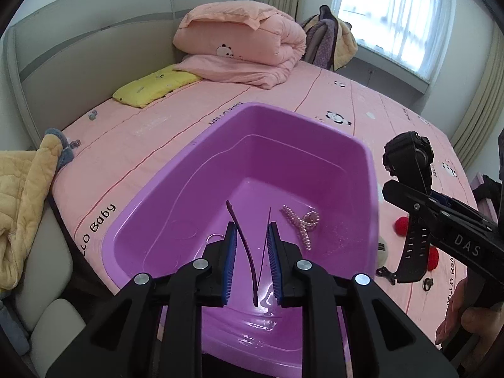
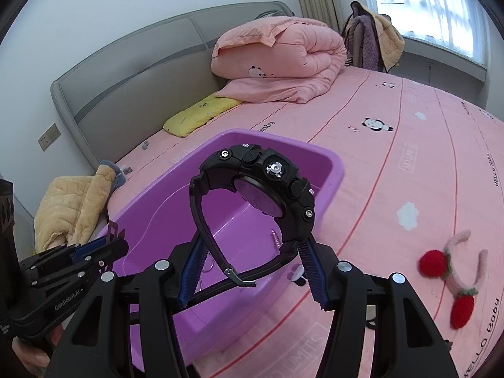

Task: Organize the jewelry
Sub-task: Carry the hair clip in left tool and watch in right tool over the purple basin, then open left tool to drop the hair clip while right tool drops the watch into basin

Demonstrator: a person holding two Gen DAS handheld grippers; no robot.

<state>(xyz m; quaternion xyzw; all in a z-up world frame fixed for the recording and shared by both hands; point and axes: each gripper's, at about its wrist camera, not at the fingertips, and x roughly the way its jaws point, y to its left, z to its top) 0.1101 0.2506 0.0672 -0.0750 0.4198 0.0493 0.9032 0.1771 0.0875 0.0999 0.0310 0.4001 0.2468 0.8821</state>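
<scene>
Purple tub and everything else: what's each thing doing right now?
Purple tub: upright on bed, open.
Black watch: gripped by right tongs, held up.
Dark hair clip: pinched in left tongs, prongs spread.
Pearl claw clip: lying inside tub.
Strawberry clips: lying on bed.
Quilt: folded.

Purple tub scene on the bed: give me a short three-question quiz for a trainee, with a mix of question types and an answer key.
1. True or false: the right gripper grips a black watch.
2. Where is the pearl claw clip? A: on a chair. B: inside the purple tub. C: on the floor.
3. Short answer: what red thing lies on the pink bedsheet, outside the tub?

Key
1. True; the strap sits between its pads.
2. B.
3. The cherry hair ornament.
</scene>
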